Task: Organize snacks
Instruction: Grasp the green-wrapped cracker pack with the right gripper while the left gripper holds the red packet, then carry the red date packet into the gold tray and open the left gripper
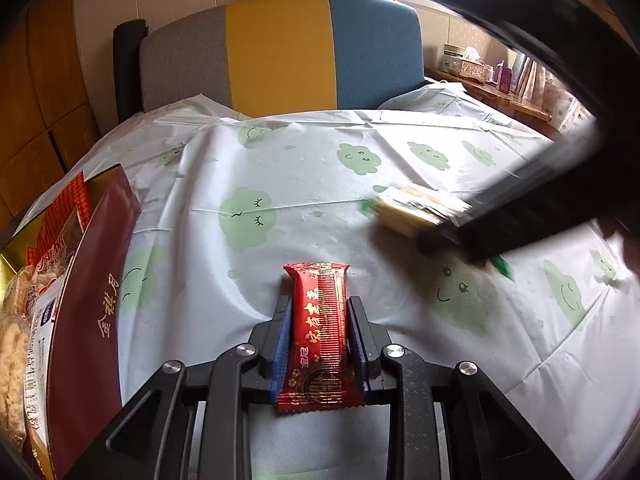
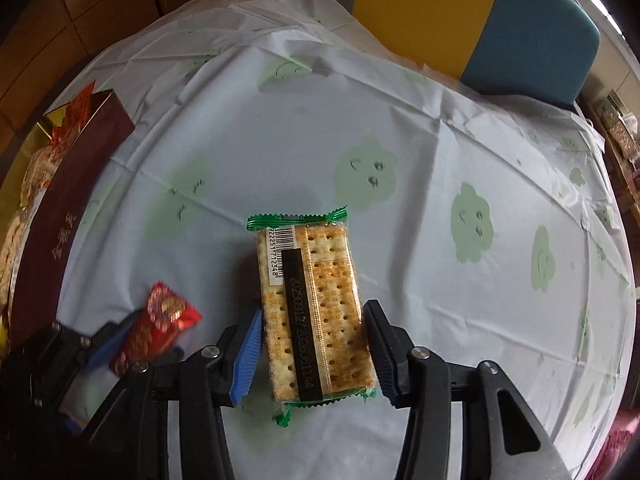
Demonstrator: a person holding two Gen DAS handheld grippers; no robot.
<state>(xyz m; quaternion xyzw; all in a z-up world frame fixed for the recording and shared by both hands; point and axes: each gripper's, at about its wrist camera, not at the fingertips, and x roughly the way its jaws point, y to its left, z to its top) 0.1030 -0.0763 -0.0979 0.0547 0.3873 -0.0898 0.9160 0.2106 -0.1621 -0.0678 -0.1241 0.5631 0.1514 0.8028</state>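
Now | left tool pinching red snack bar, kept lifted for boxing | right tool clamping cracker pack lengthwise | maroon gift box waiting far left

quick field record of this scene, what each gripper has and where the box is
left gripper: shut on red snack packet
right gripper: around cracker pack, pads close, contact unclear
dark red box: on the table's left edge, open, snack bags inside
surface: tablecloth with green cloud faces
behind: grey, yellow and blue chair back
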